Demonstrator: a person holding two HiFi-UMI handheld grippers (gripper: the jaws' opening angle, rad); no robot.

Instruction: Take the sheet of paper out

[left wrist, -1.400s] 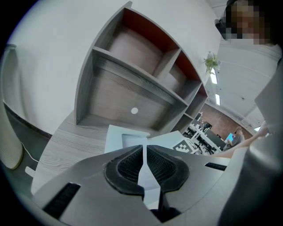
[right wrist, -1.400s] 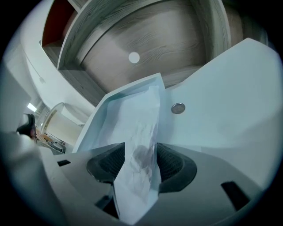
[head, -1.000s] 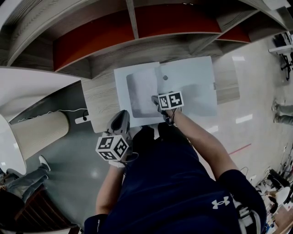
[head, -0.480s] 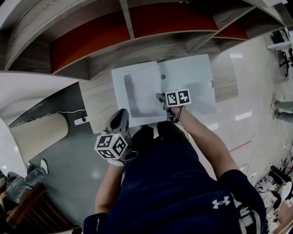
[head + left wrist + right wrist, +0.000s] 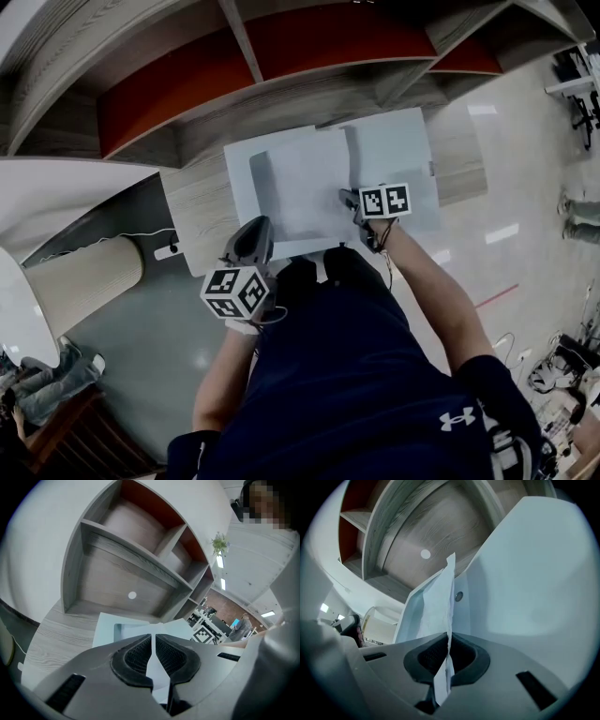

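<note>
A pale blue folder (image 5: 398,150) lies open on the wooden table (image 5: 197,211). A white sheet of paper (image 5: 300,183) lies across its left half. My right gripper (image 5: 352,201) is at the sheet's right edge and shut on it. In the right gripper view the sheet (image 5: 433,604) stands edge-on between the pads of that gripper (image 5: 449,656), with the folder's flap (image 5: 534,583) to the right. My left gripper (image 5: 251,240) hovers at the table's near edge, jaws together and nothing in them. Seen in the left gripper view, it (image 5: 153,644) points at the folder (image 5: 105,627).
Wooden shelves with red back panels (image 5: 309,47) rise behind the table. A white curved counter (image 5: 56,183) and a pale cylinder (image 5: 80,281) stand at the left. A small white device with a cable (image 5: 169,249) sits by the table's left corner. The person's body fills the near side.
The right gripper has closed on the sheet's edge and moved to the right, drawing the sheet with it. The left gripper has shifted slightly nearer the table.
</note>
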